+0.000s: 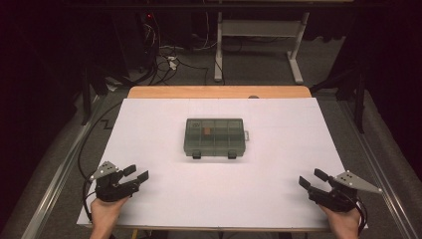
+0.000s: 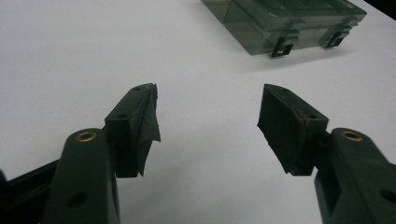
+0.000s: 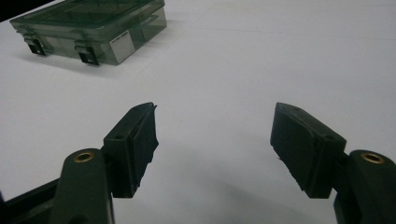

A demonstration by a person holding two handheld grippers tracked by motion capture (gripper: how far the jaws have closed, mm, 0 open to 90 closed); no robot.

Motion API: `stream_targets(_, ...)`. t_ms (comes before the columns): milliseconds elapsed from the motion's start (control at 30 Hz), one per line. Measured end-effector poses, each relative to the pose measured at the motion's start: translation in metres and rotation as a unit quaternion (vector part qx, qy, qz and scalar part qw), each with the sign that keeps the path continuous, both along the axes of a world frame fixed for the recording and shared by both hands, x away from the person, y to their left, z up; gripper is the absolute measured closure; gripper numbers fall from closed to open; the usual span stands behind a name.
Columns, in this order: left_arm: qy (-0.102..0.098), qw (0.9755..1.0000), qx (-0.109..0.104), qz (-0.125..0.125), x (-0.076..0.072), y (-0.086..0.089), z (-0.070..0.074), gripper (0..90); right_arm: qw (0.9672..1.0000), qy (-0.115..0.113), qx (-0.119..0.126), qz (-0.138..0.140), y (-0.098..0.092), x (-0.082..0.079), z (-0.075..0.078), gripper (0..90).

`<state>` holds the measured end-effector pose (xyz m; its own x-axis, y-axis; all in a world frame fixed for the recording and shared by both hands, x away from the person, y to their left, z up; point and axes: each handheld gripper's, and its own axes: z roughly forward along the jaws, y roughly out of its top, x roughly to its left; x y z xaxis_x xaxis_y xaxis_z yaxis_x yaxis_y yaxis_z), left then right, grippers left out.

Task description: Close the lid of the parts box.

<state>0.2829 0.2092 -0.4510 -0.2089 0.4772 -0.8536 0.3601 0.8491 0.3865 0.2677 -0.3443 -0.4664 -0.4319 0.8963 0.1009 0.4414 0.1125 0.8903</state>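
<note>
High view: smoky-green compartment box [image 1: 215, 137] lay closed at mid-table on the white sheet [image 1: 278, 164], two latches facing the person. Left gripper [image 1: 136, 174] and right gripper [image 1: 314, 178] rested at the near corners, well apart from the box.

Left gripper view: jaws stood wide, nothing between them; box [image 2: 285, 21] lay ahead to the upper right.

Right gripper view: jaws stood wide and empty; box [image 3: 93, 30] lay at upper left.
</note>
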Motion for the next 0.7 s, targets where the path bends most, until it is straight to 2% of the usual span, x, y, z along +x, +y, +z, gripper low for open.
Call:
stream_targets(200,0.000,1.0000,-0.009,0.000,-0.0004,-0.0001,0.0021,37.3,1.0000,0.000,0.000,0.001,0.0013,-0.0001,0.0002,31.4)
stream_targets(300,-0.008,0.9999,-0.005,-0.004,-0.0010,0.0012,0.0024,37.2,1.0000,0.000,0.000,0.001,0.0015,0.0000,0.0002,31.4)
stream_targets(333,-0.002,0.9999,-0.015,0.001,-0.0012,0.0005,0.0039,37.2,1.0000,0.000,0.000,0.001,0.0015,-0.0001,0.0003,31.4)
stream_targets(367,-0.007,0.9999,-0.010,-0.003,-0.0012,0.0015,0.0034,37.1,1.0000,0.000,0.001,0.001,0.0013,-0.0001,0.0003,31.4)
stream_targets(400,-0.003,0.9999,-0.016,0.000,-0.0012,0.0010,0.0043,37.1,1.0000,0.000,0.001,0.001,0.0011,0.0002,0.0002,31.4)
stream_targets(533,-0.006,0.9999,-0.011,-0.005,-0.0012,0.0011,0.0036,36.9,1.0000,0.002,0.002,0.000,0.0007,0.0007,-0.0001,31.4)
stream_targets(700,-0.001,0.9998,-0.022,0.000,-0.0016,0.0010,0.0055,36.9,1.0000,0.003,0.002,0.002,0.0010,0.0009,-0.0001,31.4)
